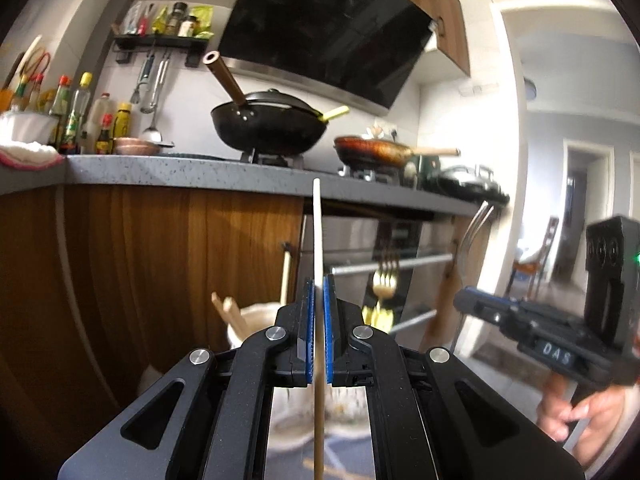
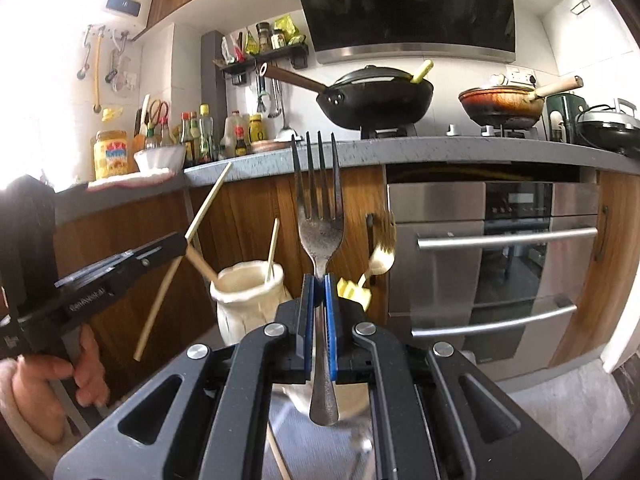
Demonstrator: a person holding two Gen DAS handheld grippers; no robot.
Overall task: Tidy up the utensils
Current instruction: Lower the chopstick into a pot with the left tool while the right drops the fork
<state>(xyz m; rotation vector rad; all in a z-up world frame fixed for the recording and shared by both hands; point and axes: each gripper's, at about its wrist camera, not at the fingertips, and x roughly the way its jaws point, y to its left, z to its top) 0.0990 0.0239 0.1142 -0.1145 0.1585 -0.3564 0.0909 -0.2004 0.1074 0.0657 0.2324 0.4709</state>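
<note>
A kitchen seen from two cameras mounted on hand-held grippers, both facing a grey countertop [image 2: 400, 152] with wooden cabinet fronts below it.

Taking the cream ceramic utensil holder [image 2: 248, 300] as the landmark: it stands low in front of the cabinets, with two wooden chopsticks standing in it. To its left in the right wrist view, a hand [image 2: 52, 380] holds the left gripper [image 2: 186, 240], whose jaws are pressed together, pinching a single wooden chopstick [image 2: 208, 204]. The chopstick runs steeply through the jaws, its upper end reaching toward the countertop edge and its lower end hanging below, left of the holder. In the left wrist view the same chopstick [image 1: 318, 240] stands nearly upright between the blue pads [image 1: 329, 320].

In front of the holder, the right gripper [image 2: 320, 280] has its jaws closed on the neck of a steel fork [image 2: 320, 228], tines pointing up to the countertop edge and the handle end hanging beneath the pads. In the left wrist view this fork [image 1: 474, 228] shows at the right, with the hand [image 1: 584, 416] gripping that tool.

Just right of the holder, a gold fork [image 2: 382, 248] appears blurred, with something yellow beneath it. Further right is a stainless oven [image 2: 500, 260]. On the countertop above the holder sit sauce bottles, and to their right a black wok [image 2: 376, 98] and a copper pan [image 2: 504, 106].
</note>
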